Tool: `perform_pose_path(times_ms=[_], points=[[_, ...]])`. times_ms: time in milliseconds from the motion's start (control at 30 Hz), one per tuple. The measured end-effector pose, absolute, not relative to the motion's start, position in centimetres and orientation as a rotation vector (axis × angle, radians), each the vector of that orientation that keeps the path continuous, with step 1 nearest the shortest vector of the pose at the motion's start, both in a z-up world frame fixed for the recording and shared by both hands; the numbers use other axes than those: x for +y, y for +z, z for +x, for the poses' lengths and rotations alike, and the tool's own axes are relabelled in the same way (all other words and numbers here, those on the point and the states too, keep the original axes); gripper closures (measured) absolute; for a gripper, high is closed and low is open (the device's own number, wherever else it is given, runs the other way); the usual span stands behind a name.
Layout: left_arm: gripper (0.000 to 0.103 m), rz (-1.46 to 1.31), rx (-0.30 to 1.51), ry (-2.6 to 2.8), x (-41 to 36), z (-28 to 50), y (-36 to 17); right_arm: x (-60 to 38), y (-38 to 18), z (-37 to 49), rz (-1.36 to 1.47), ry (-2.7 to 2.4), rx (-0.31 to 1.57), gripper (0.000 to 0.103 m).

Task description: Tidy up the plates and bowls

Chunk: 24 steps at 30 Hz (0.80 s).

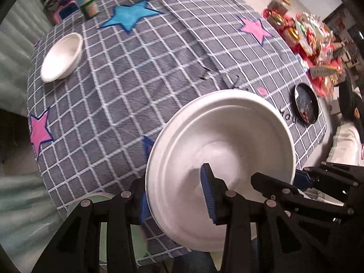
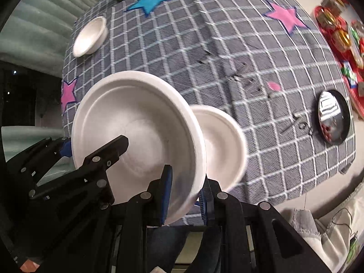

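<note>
Worktop under a grey checked cloth with blue and pink stars. Both grippers hold one large white bowl above the near edge, tilted, one on each side of it. Left gripper: fingers straddle the rim on its side, pads on the wall. Right gripper: fingers clamped on the opposite rim. A second white bowl sits on the cloth just behind the held one. A third small white bowl rests well apart near the far left corner. Black dish at the right edge; jar at the far end.
</note>
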<state>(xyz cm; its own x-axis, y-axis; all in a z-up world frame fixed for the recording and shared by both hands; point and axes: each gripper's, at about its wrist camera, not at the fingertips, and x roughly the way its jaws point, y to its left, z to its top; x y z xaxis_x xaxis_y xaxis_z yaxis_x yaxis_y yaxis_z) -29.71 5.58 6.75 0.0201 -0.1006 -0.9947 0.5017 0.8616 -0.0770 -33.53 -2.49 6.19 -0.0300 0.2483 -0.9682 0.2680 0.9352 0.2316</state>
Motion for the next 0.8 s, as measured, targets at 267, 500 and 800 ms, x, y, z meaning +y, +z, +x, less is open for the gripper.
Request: perform_pose_path(times_ms=[267,500,800], points=[[0.057,0.355,1.546,-0.427,2.6,-30.8,4.8,-6.1,4.1,-34.4,0.39,0.015,1.686,0.079],[0.025,0.402,1.574,-0.284,4.0,-31.0,3.5,-8.2,2.2,-35.2,0.336,0.011,1.726,0.016],[0.024,0.38,1.621,-0.228,4.3,-33.3,4.2,-12.4,3.0,-37.0,0.468,0.025,1.702,0.001]])
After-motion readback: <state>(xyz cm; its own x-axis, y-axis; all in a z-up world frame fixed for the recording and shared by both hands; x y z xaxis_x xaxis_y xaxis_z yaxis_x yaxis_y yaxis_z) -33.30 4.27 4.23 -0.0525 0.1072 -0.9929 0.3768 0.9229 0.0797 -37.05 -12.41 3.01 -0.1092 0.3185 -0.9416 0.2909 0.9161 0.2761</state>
